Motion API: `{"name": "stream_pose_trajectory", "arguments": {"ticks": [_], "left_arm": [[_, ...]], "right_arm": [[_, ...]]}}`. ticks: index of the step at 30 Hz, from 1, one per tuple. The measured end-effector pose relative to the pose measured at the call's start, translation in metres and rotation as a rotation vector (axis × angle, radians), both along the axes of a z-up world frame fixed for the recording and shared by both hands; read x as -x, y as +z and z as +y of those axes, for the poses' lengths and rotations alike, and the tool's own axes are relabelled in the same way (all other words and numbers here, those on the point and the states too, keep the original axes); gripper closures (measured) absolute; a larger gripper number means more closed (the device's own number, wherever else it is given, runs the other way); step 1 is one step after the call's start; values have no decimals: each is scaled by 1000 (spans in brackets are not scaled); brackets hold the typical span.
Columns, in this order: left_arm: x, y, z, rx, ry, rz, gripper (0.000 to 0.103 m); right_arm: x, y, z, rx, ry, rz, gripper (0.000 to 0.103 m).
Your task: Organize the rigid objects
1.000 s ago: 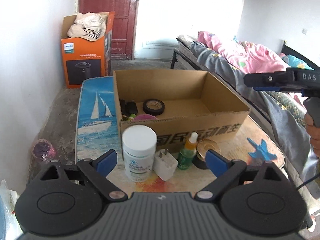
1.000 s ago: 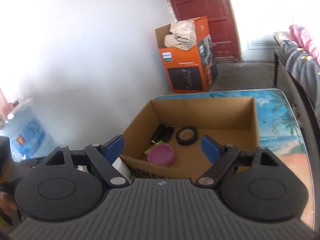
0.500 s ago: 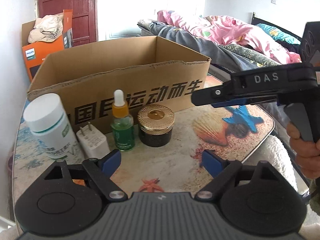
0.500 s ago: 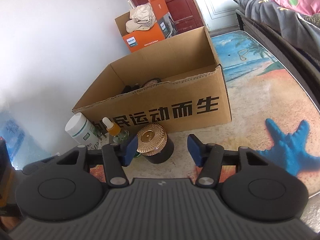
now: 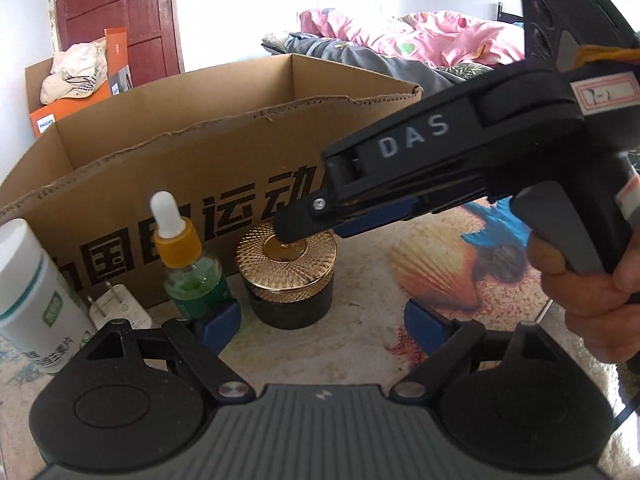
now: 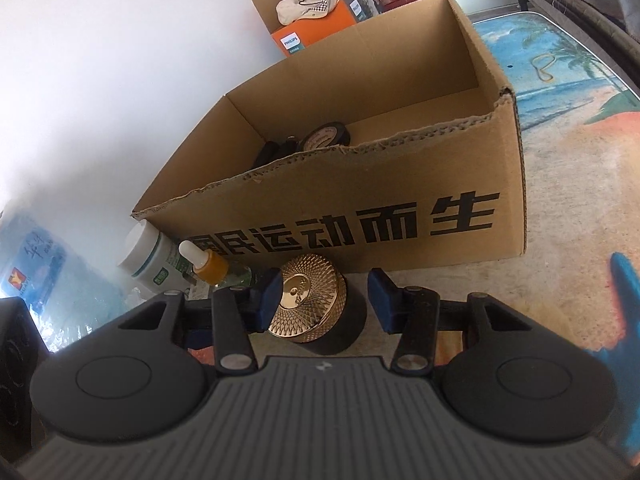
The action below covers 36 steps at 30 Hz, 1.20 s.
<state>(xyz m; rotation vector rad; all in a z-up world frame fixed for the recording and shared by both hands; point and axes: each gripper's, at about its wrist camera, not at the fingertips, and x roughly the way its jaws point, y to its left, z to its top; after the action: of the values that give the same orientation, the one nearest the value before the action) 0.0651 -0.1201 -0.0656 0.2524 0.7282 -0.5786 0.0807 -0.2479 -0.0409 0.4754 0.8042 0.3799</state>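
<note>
Since 0.5 s ago: both claws have come in closer to the row of items in front of the box; the right claw (image 6: 324,300) has dropped from above the jar to around it.

Right claw: fingers spread, one blue pad on each side of the gold-lidded black jar (image 6: 320,308). Left pad looks to be at or against the lid edge; right pad stands off with a visible gap. Not pinching yet.

Left claw (image 5: 322,326): fingers spread wide, holding nothing, low over the surface (image 5: 360,344). The jar sits just ahead of it, toward its left finger. In the left wrist view the right tool crosses in from the right, its tip over the jar lid.

Jar stands upright on the surface, just in front of the cardboard box (image 6: 400,184).

Left of the jar, in a row along the box front: green dropper bottle (image 5: 190,264) with orange collar and white bulb, upright, just beside the jar; white plug adapter (image 5: 118,306); white pill bottle (image 5: 32,296) furthest left.

Inside the box: a roll of black tape (image 6: 326,136) and some dark items beside it, too small to identify.

Beyond: orange Philips carton (image 5: 52,116) with a cap on it, red door (image 5: 116,12), bed (image 5: 400,40) with pink quilt.
</note>
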Motion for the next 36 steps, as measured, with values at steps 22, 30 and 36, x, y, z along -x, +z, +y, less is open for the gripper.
{"name": "stream_pose_trajectory", "arguments": {"ticks": [22, 30, 36], "left_arm": [[27, -3, -25, 24, -164, 25, 13], [36, 0, -18, 26, -177, 12, 13], [33, 7, -15, 31, -119, 18, 11]], "right_arm": [[38, -7, -17, -13, 4, 70, 46], [61, 14, -32, 39, -81, 37, 23], [69, 52, -22, 255, -109, -43, 1]]}}
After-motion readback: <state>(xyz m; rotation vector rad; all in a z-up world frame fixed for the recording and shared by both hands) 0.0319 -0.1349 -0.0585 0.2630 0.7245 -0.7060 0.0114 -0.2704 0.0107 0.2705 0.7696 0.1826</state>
